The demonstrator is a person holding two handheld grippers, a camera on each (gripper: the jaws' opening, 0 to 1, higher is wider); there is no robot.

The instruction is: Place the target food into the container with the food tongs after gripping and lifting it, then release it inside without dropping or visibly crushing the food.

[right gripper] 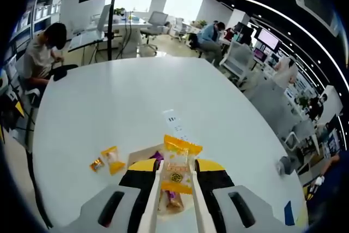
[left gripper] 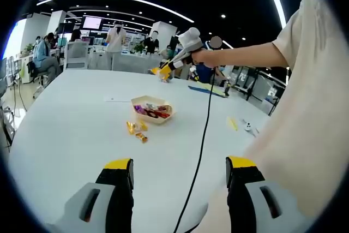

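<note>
One orange-and-yellow wrapped snack packet (right gripper: 175, 174) hangs pinched in the white food tongs (right gripper: 173, 211) that my right gripper (right gripper: 174, 181) squeezes between its yellow-tipped jaws, the packet's long axis running straight out along the tongs. Directly beneath and just ahead of that claw lies the shallow cream paper container (right gripper: 143, 154), most of it hidden behind the jaws and the packet, with a purple-wrapped piece showing at its rim. In the left gripper view the same container (left gripper: 153, 108) sits well ahead on the white round table (left gripper: 65, 129), already carrying red and purple sweets, while my right gripper (left gripper: 163, 72) hovers high above and beyond it. My left gripper (left gripper: 180, 173) stands wide and empty, low and near my body, so the right arm is plainly the nearer one. Two small gold-wrapped sweets (right gripper: 108, 159) lie loose on the table off to the claw's left, just outside the container. I judge the coming move a short descent, tongs pointed down into the container, then a gentle easing of the squeeze so the packet slides off inside without being crushed.
</note>
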